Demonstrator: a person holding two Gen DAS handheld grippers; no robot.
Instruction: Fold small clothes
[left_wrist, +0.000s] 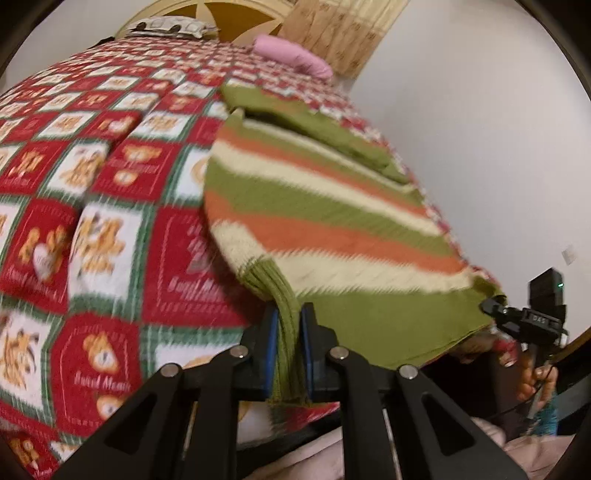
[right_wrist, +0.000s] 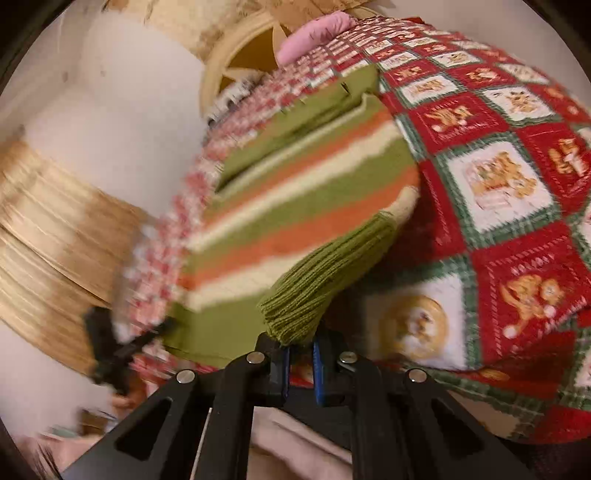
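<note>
A green, orange and cream striped sweater (left_wrist: 332, 221) lies flat on the bed, its green sleeve folded across the top. In the left wrist view my left gripper (left_wrist: 287, 314) is shut on the sweater's green ribbed edge, which runs down between the blue pads (left_wrist: 272, 343). My right gripper (left_wrist: 495, 308) shows at the sweater's other near corner. In the right wrist view the right gripper (right_wrist: 300, 341) is shut on a bunched piece of green ribbing of the sweater (right_wrist: 295, 206). The left gripper (right_wrist: 162, 328) is a dark blur at the green hem.
A red, green and white checked blanket (left_wrist: 110, 221) with bear pictures covers the bed. A pink pillow (left_wrist: 295, 55) lies near the headboard (left_wrist: 221, 11). A white wall (left_wrist: 480, 147) runs along the bed's far side. A person's hand (left_wrist: 535, 384) holds the right gripper.
</note>
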